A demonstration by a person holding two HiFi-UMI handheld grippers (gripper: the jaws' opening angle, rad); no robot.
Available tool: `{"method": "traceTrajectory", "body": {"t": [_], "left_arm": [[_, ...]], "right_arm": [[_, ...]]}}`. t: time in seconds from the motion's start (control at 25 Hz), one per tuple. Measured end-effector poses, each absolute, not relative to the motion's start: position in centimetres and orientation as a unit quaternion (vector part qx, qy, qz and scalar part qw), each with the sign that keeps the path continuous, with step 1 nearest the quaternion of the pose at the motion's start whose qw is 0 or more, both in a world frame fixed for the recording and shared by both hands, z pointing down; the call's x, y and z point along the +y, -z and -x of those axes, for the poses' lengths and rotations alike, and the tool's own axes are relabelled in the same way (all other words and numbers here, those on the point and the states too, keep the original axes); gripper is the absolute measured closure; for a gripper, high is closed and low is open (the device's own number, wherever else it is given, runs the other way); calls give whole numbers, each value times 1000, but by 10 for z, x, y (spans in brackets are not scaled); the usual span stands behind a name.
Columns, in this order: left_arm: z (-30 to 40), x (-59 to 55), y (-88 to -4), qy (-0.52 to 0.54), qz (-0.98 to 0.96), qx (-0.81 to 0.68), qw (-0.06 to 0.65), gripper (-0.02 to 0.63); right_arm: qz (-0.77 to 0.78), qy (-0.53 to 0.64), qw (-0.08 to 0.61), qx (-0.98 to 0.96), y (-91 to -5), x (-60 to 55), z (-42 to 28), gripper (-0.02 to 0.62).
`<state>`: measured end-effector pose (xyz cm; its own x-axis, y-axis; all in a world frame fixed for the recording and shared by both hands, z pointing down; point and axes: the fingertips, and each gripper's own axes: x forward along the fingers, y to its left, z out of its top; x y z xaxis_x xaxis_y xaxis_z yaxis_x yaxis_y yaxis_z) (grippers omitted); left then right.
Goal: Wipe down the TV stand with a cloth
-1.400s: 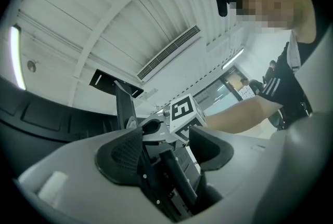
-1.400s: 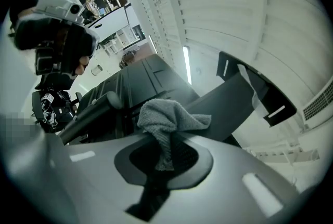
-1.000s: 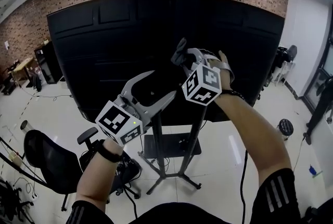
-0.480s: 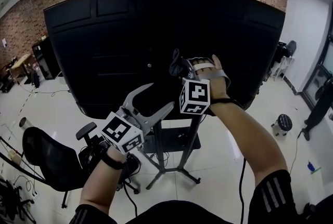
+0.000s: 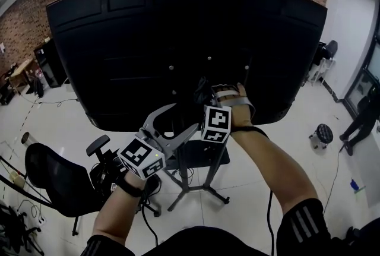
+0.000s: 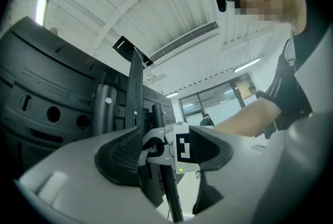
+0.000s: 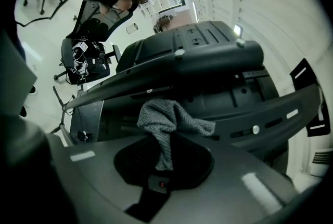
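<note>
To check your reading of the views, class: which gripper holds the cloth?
The right gripper: its fingers pinch the grey cloth; the left gripper stands open and empty.

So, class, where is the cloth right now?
In the right gripper view, the cloth is clamped in the right tongs, close to the TV's black back panel.

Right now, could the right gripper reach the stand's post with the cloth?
Probably yes: the right gripper is shut on the cloth, close to the stand's post, with nothing visible between them.
</note>
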<state>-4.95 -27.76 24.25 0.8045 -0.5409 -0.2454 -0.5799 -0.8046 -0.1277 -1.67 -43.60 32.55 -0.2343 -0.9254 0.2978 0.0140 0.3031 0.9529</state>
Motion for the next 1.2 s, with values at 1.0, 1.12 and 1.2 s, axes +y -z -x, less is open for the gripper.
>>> {"method": "traceTrajectory", "body": {"t": [1.0, 1.12, 1.2], "left_arm": [[46, -261, -304, -89, 948, 303, 37, 301], [31, -252, -285, -100, 950, 290, 54, 301], [16, -247, -273, -103, 952, 279, 65, 301]], "right_arm": [[-394, 387, 349, -757, -324, -369, -9, 566], [-428, 403, 317, -744, -276, -362, -44, 566], [-448, 403, 297, -741, -249, -359, -69, 566]]}}
